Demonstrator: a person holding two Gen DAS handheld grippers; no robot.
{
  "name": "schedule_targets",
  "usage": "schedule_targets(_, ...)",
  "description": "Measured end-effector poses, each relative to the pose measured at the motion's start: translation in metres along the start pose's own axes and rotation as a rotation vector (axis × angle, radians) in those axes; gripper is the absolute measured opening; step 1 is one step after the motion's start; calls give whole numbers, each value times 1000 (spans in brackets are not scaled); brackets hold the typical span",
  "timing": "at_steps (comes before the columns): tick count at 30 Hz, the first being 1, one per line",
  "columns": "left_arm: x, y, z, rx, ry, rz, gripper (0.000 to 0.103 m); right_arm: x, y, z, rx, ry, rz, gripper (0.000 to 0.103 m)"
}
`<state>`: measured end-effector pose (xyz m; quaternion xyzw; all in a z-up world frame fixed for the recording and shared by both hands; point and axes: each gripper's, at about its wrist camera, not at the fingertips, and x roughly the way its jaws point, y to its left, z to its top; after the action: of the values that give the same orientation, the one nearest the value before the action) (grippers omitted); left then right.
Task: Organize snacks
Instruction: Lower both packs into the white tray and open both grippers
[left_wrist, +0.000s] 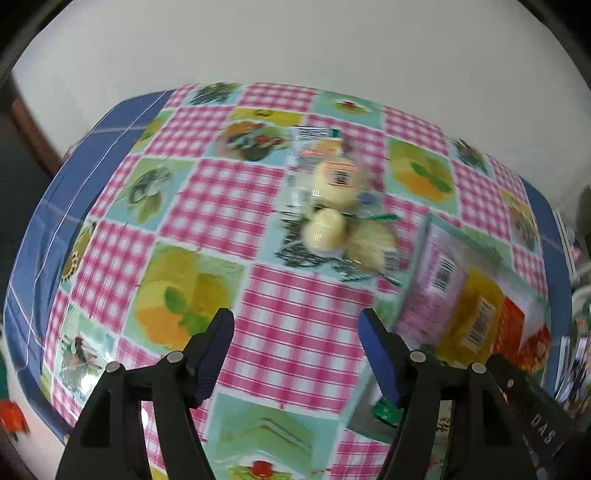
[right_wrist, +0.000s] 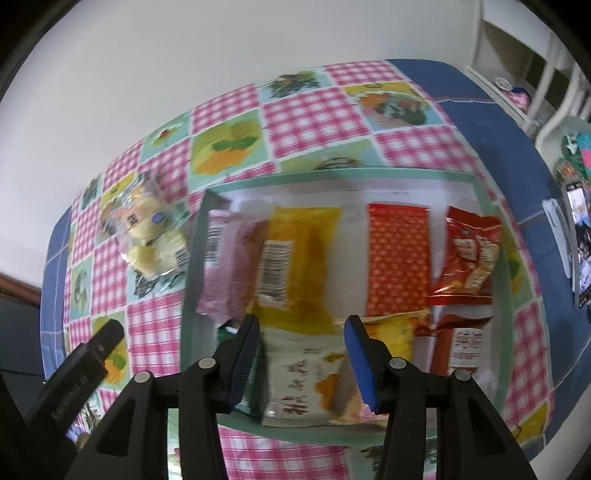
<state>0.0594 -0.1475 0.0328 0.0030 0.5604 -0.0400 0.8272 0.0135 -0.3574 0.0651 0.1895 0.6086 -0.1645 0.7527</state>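
Observation:
A clear bag of pale yellow round snacks (left_wrist: 341, 206) lies on the patterned tablecloth, ahead of my left gripper (left_wrist: 295, 332), which is open and empty above the cloth. The bag also shows in the right wrist view (right_wrist: 155, 232), left of a green-rimmed tray (right_wrist: 192, 258). The tray holds a pink packet (right_wrist: 221, 266), a yellow packet (right_wrist: 295, 266), an orange packet (right_wrist: 399, 262), red packets (right_wrist: 469, 254) and a white packet with red writing (right_wrist: 299, 387). My right gripper (right_wrist: 301, 350) is open above the white packet, holding nothing.
The tray's left side shows in the left wrist view (left_wrist: 421, 258), right of my left gripper. The tablecloth has a blue border (right_wrist: 491, 122). White shelves and clutter (right_wrist: 517, 92) stand at the far right. A white wall lies behind the table.

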Motion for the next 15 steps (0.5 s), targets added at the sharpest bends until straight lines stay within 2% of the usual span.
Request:
schedule_targets(4, 3, 20, 5, -56, 10, 7, 76, 5, 19, -2, -33, 6, 0, 54)
schedule_targets(11, 9, 38, 7, -81, 21, 51, 78, 12, 37, -4, -69, 8, -3, 72)
schedule_targets(14, 12, 42, 8, -81, 22, 76, 94, 13, 41, -5, -83, 5, -14, 85)
schedule_targets(15, 11, 43, 7, -82, 21, 76, 94, 14, 41, -5, -86, 4, -17, 89)
